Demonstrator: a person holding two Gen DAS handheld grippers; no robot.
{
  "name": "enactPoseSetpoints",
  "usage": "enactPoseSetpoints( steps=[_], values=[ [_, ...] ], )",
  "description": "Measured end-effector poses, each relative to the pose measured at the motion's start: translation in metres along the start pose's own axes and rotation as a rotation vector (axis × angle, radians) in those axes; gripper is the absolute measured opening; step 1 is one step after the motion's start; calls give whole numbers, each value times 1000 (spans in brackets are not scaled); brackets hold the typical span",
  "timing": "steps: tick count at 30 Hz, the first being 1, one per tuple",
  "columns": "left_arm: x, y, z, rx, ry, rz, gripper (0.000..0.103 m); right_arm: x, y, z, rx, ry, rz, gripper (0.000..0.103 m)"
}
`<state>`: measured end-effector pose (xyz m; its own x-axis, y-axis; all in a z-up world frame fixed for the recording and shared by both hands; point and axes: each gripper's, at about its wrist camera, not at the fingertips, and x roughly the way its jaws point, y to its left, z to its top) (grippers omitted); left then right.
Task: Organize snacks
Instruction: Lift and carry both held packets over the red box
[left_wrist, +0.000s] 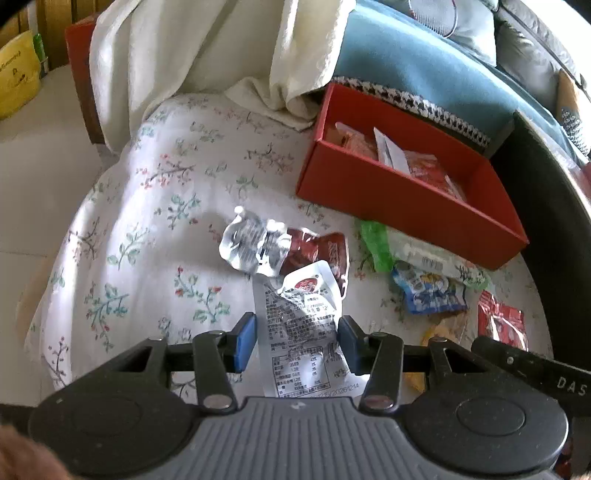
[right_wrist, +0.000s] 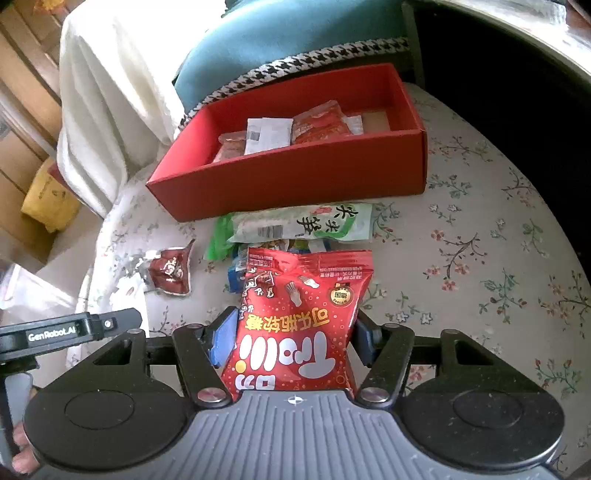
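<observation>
The right gripper (right_wrist: 293, 338) has its blue pads (right_wrist: 224, 338) closed against the sides of a red candy bag (right_wrist: 301, 321), which stands clamped between them with its printed face toward the camera and its top edge pointing away toward the box. The left gripper (left_wrist: 297, 341) is partly closed with a white sachet (left_wrist: 301, 332) between its blue pads (left_wrist: 246, 341); the right pad touches the sachet's edge, while a narrow gap shows at the left pad, so a firm grip cannot be confirmed. Just beyond the white sachet lies a crumpled silver and dark red wrapper (left_wrist: 284, 251), flat on the floral tablecloth (left_wrist: 147, 221). To its right, in the left wrist view, a green and white packet (left_wrist: 413, 254) lies just in front of the red box (left_wrist: 388, 199), with a blue packet (left_wrist: 432, 291) touching its near side, a small red packet (left_wrist: 502, 325) further right, and a yellow packet (left_wrist: 448, 328) partly hidden behind the gripper linkage. The red box is open-topped and sits at the far side of the table, against a teal cushion (right_wrist: 280, 44) with a houndstooth border. Inside it lie several packets: red ones (right_wrist: 317, 127) and a white one (right_wrist: 267, 134), grouped toward its left end in the right wrist view, the right end showing bare floor. A cream cloth (left_wrist: 192, 55) hangs at the far left.
</observation>
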<state>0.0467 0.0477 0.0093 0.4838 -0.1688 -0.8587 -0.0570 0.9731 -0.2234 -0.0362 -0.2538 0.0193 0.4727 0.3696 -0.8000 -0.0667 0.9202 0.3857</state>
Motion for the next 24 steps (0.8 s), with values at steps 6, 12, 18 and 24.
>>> enactPoseSetpoints(
  steps=[6,12,18,24],
  values=[
    [-2,-6,8,26,-50,19,41,-6,1,4,-7,-39,33,70],
    [-7,-19,16,83,-115,36,41,-11,3,10,-14,-89,41,70],
    [-7,-24,20,109,-130,36,41,-10,3,15,-8,-115,37,71],
    [-7,-32,26,132,-150,41,41,-17,9,25,-43,-176,-8,68]
  ],
)
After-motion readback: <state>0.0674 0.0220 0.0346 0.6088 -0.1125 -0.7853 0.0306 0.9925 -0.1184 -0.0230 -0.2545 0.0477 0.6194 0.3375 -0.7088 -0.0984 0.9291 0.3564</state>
